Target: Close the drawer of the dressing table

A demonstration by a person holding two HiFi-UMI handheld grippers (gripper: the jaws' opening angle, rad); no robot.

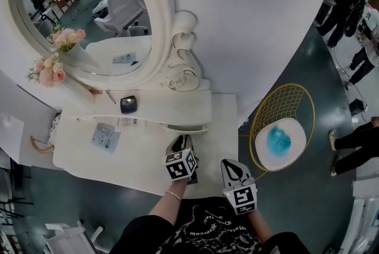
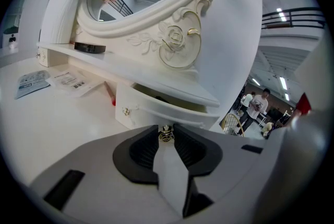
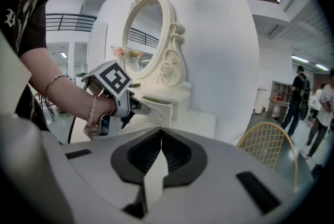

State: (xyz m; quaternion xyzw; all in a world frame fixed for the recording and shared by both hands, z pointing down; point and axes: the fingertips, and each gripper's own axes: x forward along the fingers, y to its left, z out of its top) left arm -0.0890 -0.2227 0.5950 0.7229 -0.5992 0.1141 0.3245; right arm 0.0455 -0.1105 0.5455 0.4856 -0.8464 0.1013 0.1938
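— On the desk (image 1: 136, 167), right end, beneath the mirror (image 1: 89, 10) shelf: item one?
— Drawer (image 2: 156, 104). Small, white, curved front. It stands part-way out of its housing. Small metal knobs on the front, and one knob (image 2: 166, 133) is in hand.
— Item two?
— Left gripper (image 1: 182, 141). Its fingers are nearly together and pinched on that knob. The tool is angled down toward the drawer front.
— Item three?
— Right gripper (image 3: 160, 137). Its fingers are closed tip to tip with nothing between them. It is held beside the left one, near the desk's front edge and apart from the drawer.
— Handling note for the step?
— By my judgement, push straight in along the drawer's own line, never sideways. So small a knob gives little hold against skew, and an off-line shove could jam the drawer. Hold the pinch until the front sits flush with the housing, then release. Finish slowly so the front does not slam.
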